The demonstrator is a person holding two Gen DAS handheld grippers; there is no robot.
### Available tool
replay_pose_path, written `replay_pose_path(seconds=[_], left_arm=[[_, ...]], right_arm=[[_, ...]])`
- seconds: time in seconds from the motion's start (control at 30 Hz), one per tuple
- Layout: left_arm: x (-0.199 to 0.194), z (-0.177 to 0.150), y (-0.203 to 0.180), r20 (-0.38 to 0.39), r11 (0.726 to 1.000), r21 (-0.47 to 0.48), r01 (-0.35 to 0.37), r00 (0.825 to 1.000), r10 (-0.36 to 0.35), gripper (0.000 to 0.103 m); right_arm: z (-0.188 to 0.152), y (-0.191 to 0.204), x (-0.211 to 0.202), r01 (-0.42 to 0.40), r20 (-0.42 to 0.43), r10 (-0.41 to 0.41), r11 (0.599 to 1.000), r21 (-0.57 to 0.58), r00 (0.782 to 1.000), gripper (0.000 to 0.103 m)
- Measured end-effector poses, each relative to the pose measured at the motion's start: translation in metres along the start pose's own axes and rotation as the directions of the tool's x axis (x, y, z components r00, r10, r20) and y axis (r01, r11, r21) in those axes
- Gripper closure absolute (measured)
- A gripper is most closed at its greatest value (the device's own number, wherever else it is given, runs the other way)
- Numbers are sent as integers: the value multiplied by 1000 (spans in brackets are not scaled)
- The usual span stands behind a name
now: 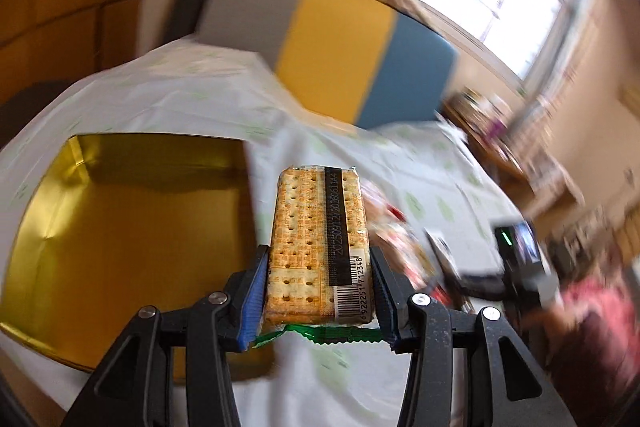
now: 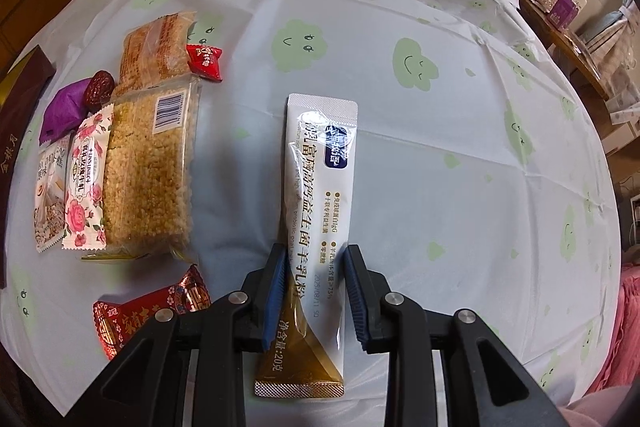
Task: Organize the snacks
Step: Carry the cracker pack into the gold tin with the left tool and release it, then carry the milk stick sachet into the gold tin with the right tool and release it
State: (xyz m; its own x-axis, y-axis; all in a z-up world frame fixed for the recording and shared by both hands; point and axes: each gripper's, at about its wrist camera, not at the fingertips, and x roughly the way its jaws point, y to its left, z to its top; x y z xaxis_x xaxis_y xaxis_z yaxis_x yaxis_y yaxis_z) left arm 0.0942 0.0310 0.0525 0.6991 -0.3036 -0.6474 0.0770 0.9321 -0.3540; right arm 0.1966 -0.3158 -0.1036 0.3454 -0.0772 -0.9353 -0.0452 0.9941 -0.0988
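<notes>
On my worktop (image 2: 460, 147), the powder sachet (image 2: 320, 187) lies centre; the snack pile (image 2: 148, 163) lies to its left. The open tin (image 1: 120, 227) sits left of my held cracker pack (image 1: 316, 247).

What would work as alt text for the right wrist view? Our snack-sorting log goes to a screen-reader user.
A long white and gold powder sachet lies on a cloud-print tablecloth, with the right gripper over its lower end, jaws on either side. To the left sit a puffed-grain bar, a rose-print candy and red-wrapped sweets.
</notes>
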Motion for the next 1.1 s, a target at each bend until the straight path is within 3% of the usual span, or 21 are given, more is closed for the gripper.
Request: replay_pose_path(seconds=[0.3,0.47,0.63,0.9,1.1], left_arm=[[59,35,69,-129,974,-190,-125,986,101,55],[97,47,72,-160,963,-198,-183,975,152,55],[124,45,82,-189,958,-195,-211,966,174,48],[94,28,63,-113,967,-68,-245,965,237,48],[51,3,33,-25,974,41,-222,974,223,48]], right_arm=[[-3,12,-8,24,2,-24,999,-24,1000,73],[-5,16,-12,34,4,-34,999,-36,999,73],[-5,18,-14,34,3,-34,999,-38,999,73],[-5,16,-13,34,5,-34,998,-48,999,73],[-7,17,-14,43,10,-42,997,-59,999,73]])
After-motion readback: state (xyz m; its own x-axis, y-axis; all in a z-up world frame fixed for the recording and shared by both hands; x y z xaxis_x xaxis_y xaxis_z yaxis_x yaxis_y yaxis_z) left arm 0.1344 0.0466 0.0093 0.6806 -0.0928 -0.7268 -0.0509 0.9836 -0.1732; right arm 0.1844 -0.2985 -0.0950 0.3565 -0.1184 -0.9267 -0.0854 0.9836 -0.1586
